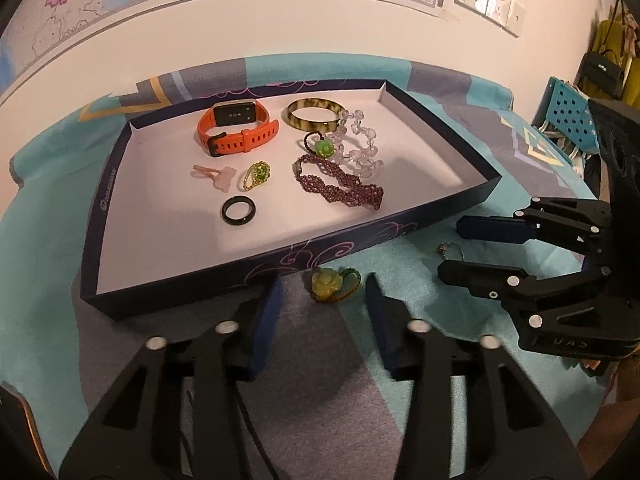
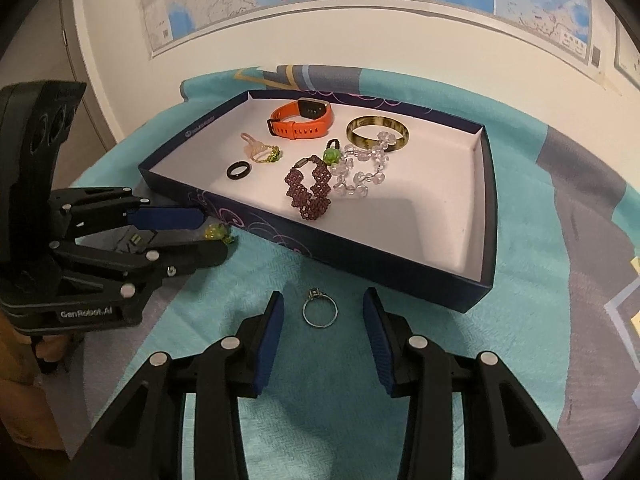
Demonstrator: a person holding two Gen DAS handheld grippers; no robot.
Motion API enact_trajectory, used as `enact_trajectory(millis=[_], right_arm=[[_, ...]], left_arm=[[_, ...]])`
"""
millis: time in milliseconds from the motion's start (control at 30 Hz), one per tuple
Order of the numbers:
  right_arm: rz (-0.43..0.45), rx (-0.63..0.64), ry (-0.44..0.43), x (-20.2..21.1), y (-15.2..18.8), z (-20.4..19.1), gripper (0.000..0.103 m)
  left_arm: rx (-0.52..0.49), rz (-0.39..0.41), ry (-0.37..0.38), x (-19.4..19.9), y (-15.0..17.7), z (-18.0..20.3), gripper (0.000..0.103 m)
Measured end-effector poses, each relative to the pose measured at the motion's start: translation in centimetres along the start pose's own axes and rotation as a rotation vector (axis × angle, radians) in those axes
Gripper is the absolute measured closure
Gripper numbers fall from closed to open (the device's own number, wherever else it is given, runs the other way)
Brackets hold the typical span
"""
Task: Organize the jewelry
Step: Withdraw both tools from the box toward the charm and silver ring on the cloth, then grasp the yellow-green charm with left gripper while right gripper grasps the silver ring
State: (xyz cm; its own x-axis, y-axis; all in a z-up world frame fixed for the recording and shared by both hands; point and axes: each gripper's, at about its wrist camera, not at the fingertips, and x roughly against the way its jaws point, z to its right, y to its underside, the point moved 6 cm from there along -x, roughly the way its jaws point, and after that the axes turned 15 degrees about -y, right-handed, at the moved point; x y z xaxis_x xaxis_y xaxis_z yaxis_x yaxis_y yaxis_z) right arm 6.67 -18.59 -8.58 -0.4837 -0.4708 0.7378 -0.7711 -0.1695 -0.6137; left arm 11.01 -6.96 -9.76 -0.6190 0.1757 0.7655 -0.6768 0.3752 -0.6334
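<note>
A dark blue box tray (image 1: 352, 245) (image 2: 360, 254) with a white floor holds an orange smartwatch (image 1: 236, 128), a tortoiseshell bangle (image 1: 316, 119), a clear bead bracelet (image 1: 360, 148), a purple bead bracelet (image 1: 340, 184), a green bead ring (image 1: 324, 148), a black ring (image 1: 238, 210), a yellow-green bead ring (image 1: 258, 174) and a pink charm (image 1: 218, 176). A yellow-green flower ring (image 1: 332, 285) lies on the cloth just ahead of my open left gripper (image 1: 322, 290). A silver ring (image 2: 319, 309) lies between the tips of my open right gripper (image 2: 323, 306).
A teal and grey patterned cloth (image 2: 540, 320) covers the table. A wall with maps and switches stands behind. A blue perforated basket (image 1: 572, 116) sits off the table's right side in the left wrist view.
</note>
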Motion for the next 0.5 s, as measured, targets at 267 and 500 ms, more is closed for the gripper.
enact_trajectory(millis=[267,500], right_arm=[[-0.001,0.004,-0.003,0.12,0.19,-0.14,0.085],[0.006,-0.005,-0.01,0.26,0.44,-0.4,0.087]], left_arm=[[0.01,-0.005,-0.003,0.14,0.05,0.41,0.079],[0.028,-0.01,0.02,0.48,0.47,0.25,0.085]])
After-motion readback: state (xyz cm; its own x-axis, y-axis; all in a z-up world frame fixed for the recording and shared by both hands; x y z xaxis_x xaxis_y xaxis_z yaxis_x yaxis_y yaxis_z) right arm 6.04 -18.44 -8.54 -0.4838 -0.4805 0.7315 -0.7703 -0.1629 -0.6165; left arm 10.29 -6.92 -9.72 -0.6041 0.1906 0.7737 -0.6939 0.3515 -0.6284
